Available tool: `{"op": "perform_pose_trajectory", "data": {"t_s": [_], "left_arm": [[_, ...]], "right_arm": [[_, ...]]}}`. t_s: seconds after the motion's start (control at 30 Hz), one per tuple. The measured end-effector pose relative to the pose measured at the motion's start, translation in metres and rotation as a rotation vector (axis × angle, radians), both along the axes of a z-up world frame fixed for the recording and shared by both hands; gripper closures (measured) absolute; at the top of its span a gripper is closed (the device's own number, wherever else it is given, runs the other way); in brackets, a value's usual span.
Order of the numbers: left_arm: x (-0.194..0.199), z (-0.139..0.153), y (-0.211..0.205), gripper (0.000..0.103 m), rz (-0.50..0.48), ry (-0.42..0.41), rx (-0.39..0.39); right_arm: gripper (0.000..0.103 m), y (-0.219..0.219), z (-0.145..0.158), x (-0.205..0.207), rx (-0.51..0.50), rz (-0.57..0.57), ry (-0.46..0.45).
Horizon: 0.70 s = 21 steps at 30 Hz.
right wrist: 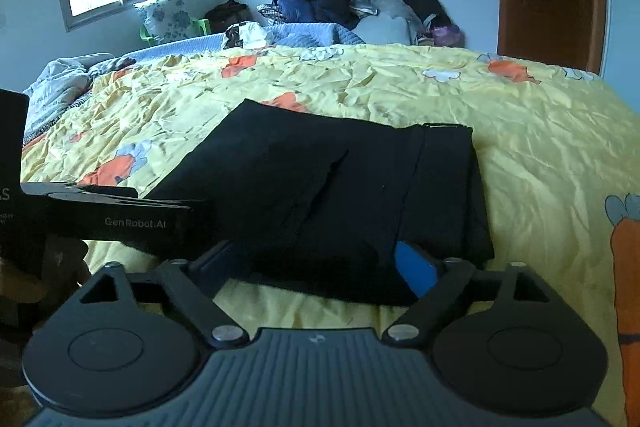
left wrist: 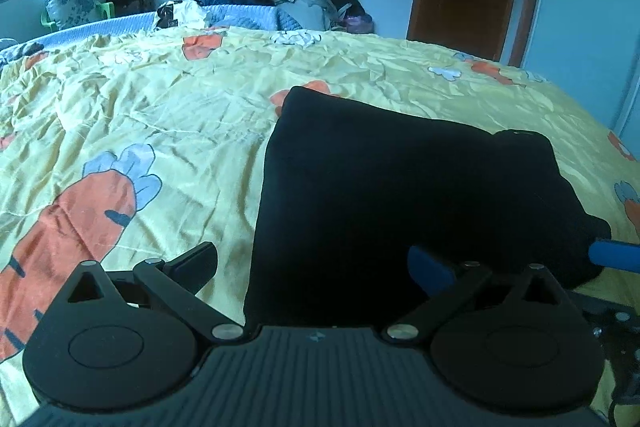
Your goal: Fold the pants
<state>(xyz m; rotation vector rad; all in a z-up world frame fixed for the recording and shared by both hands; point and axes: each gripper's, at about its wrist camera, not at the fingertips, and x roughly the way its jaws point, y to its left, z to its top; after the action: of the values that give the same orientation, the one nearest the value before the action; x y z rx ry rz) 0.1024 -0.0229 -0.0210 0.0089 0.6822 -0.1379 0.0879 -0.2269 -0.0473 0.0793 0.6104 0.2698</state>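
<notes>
Black pants (right wrist: 332, 195) lie folded into a compact rectangle on the yellow carrot-print bed cover (left wrist: 152, 99), near the bed's near edge, a waistband-like seam toward the right. Fabric looks soft, light and limp, probably slightly slick over the crinkled cover; stacked layers would likely slide apart if lifted by one corner. Right gripper (right wrist: 320, 263): fingers spread wide, straddling the near edge of the pants, pads not pressing, nothing held. Left gripper (left wrist: 312, 263): fingers likewise wide apart, near left corner of the pants between them, no grip. Best hold, by my reckoning: pinch all layers together at both near corners, lifting evenly.
</notes>
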Motion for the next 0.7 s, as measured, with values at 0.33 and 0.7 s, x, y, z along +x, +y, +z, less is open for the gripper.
{"op": "perform_pose_trajectory", "data": {"t_s": [0.33, 0.7], "left_arm": [[-0.031, 0.002, 0.007, 0.0, -0.017, -0.005, 0.0], [-0.08, -0.02, 0.022, 0.0, -0.04, -0.026, 0.089]], "right_arm": [[0.01, 0.001, -0.004, -0.027, 0.026, -0.034, 0.031], [0.0, 0.004, -0.024, -0.044, -0.01, -0.119, 0.097]]}}
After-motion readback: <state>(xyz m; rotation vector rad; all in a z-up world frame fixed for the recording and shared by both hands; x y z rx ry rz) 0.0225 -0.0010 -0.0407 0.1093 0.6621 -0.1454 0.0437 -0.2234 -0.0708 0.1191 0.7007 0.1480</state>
